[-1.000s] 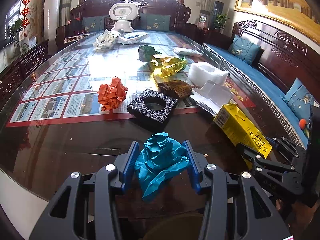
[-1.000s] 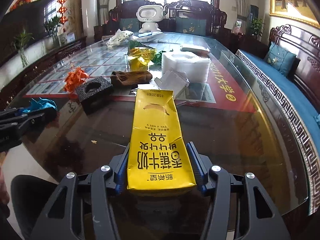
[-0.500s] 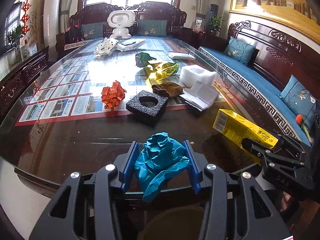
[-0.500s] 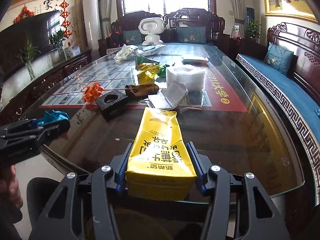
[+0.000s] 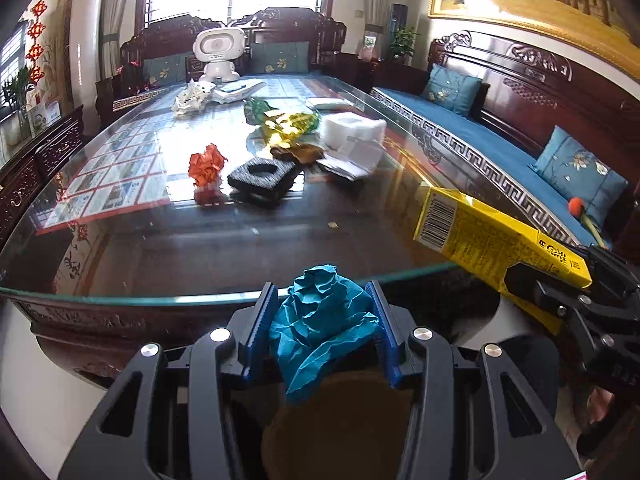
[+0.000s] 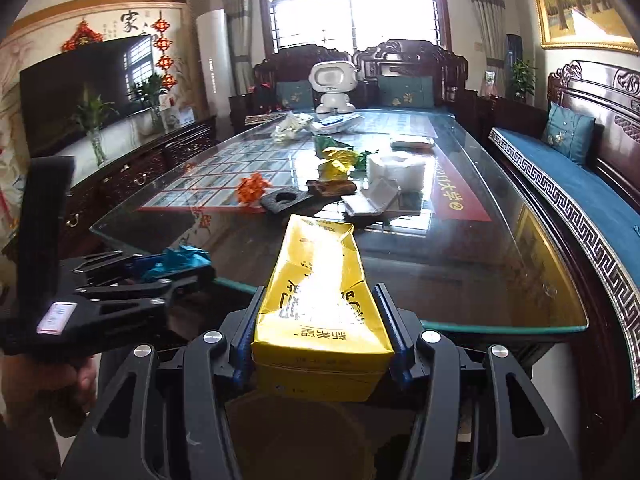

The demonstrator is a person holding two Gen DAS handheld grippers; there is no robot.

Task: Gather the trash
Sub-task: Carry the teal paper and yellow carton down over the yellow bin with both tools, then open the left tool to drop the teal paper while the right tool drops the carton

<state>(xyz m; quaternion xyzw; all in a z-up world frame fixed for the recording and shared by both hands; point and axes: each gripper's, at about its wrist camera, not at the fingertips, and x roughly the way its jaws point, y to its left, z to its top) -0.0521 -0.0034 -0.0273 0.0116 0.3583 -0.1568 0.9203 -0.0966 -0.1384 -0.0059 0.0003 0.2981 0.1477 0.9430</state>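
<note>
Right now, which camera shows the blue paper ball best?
The left wrist view: the blue paper ball sits big and close, pinched in the left tool. The right wrist view shows only a small side glimpse of it.

Your left hand-held gripper (image 5: 326,332) and right hand-held gripper (image 6: 320,330) point downward side by side, each with jaws clamped on something.

Near strip of the worktop (image 5: 208,256) is lying bare. Beyond it, black foam block (image 5: 262,178), orange wad (image 5: 206,162) and white foam (image 5: 352,130) are blocking mid-worktop passage.
</note>
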